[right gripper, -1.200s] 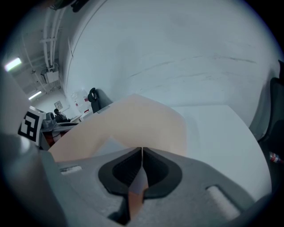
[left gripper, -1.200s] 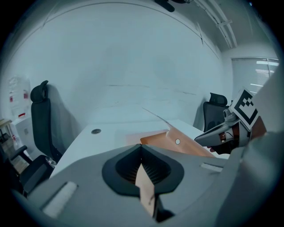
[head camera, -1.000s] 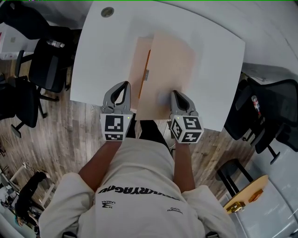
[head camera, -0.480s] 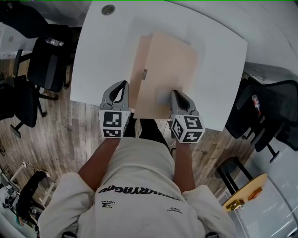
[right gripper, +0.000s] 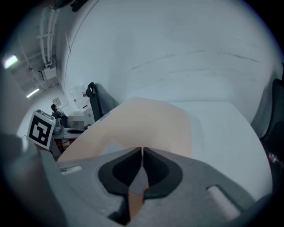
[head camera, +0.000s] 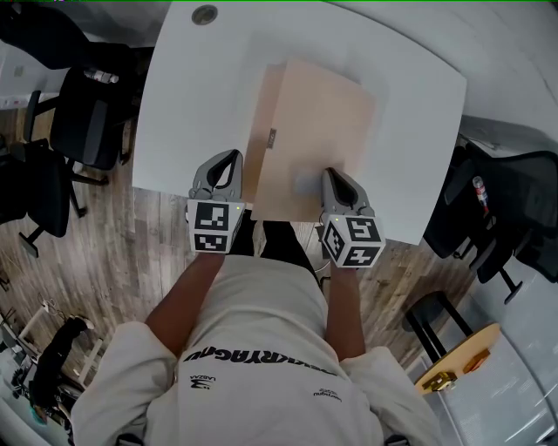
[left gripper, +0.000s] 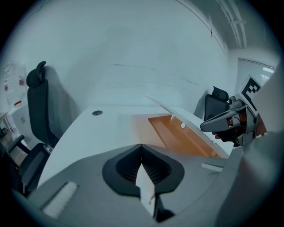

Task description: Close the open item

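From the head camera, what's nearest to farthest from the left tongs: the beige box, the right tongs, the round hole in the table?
1. Beige box, immediately right of the left tongs.
2. Right tongs, across the box, at its near end.
3. Round hole, at the far left corner of the table.

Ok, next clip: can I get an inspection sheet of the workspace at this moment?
Surface: white table, with a round grommet at its far corner.
Job's things: tan box, lid slightly raised; orange inside shows in the left gripper view.
Clutter: nothing seen.
Grippers: left gripper shut, empty, beside the box; right gripper shut, over the lid.
Cables: nothing seen.
Surroundings: black office chairs, wood floor.
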